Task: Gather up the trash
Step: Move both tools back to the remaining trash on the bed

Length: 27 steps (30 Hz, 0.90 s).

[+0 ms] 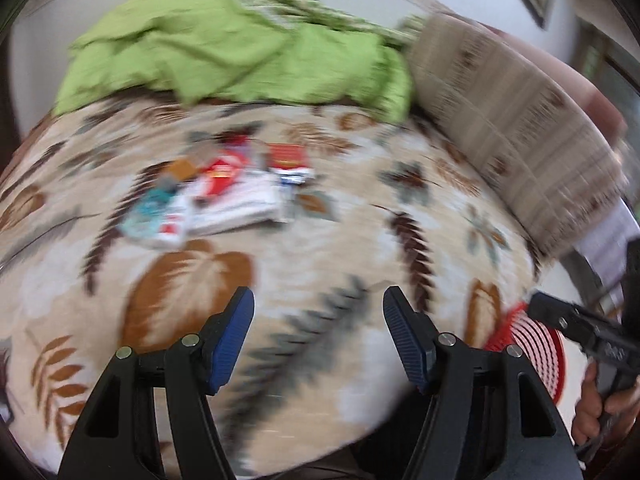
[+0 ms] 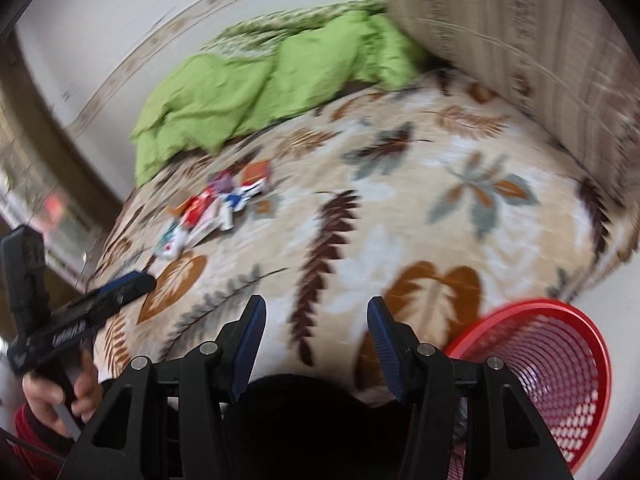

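Observation:
A pile of trash (image 1: pixel 224 192), red, white and teal wrappers and small boxes, lies on a leaf-patterned bedspread (image 1: pixel 320 240); it also shows in the right wrist view (image 2: pixel 216 208). A red mesh basket (image 2: pixel 552 372) stands by the bed's near right corner, and its rim shows in the left wrist view (image 1: pixel 536 344). My left gripper (image 1: pixel 318 340) is open and empty, well short of the trash. My right gripper (image 2: pixel 316 344) is open and empty above the bed's near edge. Both views are motion-blurred.
A crumpled green blanket (image 1: pixel 240 52) lies at the far end of the bed. A beige patterned cushion (image 1: pixel 512 128) stands along the right side. White walls rise behind. The other gripper shows at each view's edge.

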Each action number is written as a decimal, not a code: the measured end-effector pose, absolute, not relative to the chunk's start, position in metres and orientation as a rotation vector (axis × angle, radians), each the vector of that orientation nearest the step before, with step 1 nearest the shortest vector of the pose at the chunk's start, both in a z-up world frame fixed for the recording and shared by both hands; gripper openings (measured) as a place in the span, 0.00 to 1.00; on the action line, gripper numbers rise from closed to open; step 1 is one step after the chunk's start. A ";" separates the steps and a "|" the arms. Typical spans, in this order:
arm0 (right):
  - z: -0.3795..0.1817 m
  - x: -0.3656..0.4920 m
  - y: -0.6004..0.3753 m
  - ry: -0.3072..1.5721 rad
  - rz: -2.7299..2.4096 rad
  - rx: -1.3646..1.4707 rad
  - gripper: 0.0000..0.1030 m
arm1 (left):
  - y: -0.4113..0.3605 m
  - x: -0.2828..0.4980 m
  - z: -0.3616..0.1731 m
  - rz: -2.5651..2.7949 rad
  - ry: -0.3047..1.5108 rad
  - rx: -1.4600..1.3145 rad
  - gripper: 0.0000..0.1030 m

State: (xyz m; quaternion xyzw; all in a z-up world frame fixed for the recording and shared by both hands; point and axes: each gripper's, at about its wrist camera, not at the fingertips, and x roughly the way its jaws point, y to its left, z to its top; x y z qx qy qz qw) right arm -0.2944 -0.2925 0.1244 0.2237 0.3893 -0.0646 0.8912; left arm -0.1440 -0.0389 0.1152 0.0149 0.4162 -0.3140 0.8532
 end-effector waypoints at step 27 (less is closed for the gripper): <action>0.124 -0.197 -0.237 0.847 0.057 0.376 0.54 | 0.013 0.034 0.040 -0.400 0.998 0.129 0.64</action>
